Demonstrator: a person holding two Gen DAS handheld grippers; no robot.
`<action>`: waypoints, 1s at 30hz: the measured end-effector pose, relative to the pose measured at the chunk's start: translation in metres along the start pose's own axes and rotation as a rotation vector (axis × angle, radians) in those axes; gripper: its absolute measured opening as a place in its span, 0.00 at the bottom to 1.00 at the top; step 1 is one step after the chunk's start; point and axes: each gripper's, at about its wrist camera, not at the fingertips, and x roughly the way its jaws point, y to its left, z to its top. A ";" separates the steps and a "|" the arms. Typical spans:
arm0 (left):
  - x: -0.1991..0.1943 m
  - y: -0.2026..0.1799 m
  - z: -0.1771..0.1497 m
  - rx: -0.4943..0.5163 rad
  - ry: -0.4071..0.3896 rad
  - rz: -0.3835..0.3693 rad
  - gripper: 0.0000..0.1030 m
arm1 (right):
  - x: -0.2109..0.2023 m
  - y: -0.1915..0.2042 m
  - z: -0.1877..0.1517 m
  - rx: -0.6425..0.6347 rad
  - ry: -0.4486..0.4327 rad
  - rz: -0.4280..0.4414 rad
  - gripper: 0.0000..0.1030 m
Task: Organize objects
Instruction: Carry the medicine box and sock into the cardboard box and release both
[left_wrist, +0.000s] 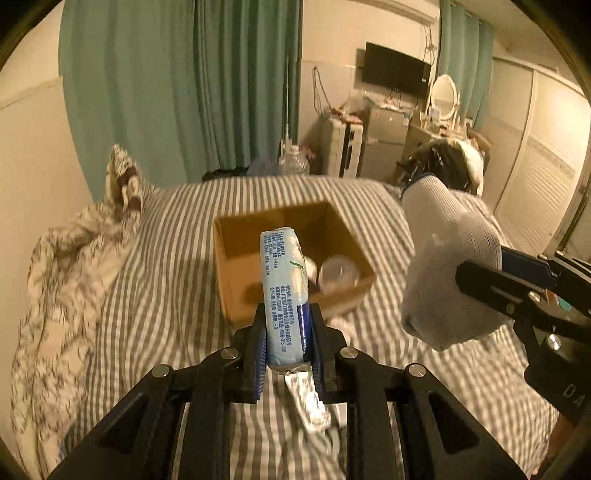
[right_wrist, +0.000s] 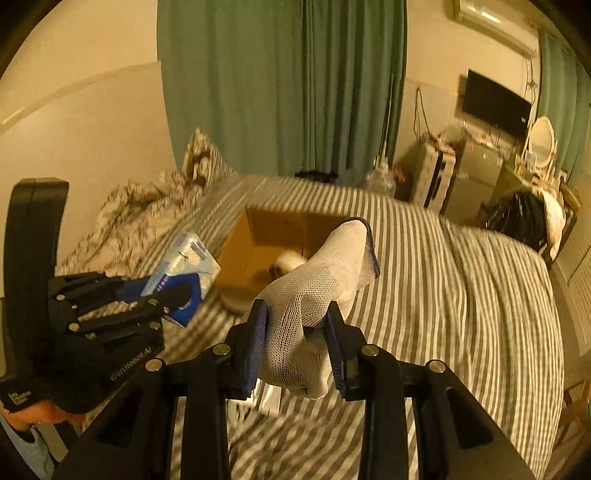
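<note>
Open brown cardboard box sits on the grey-and-white striped bed, with a clear plastic cup inside. Left gripper has its jaws clamped on a blue-and-white tissue pack held upright before the box. Right gripper pinches a white mesh sock just beside it.

glossy plastic tissue pack; white mesh-knit cloth sock; matt brown cardboard box; striped cloth bedsheet.
</note>
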 end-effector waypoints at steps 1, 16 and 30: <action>0.003 0.000 0.007 -0.002 -0.004 0.003 0.19 | 0.002 -0.002 0.008 0.000 -0.010 0.004 0.30; 0.100 0.020 0.085 -0.018 0.009 0.066 0.19 | 0.108 -0.045 0.100 0.039 0.000 0.045 0.30; 0.180 0.036 0.062 -0.049 0.103 0.030 0.22 | 0.219 -0.061 0.087 0.137 0.091 0.113 0.33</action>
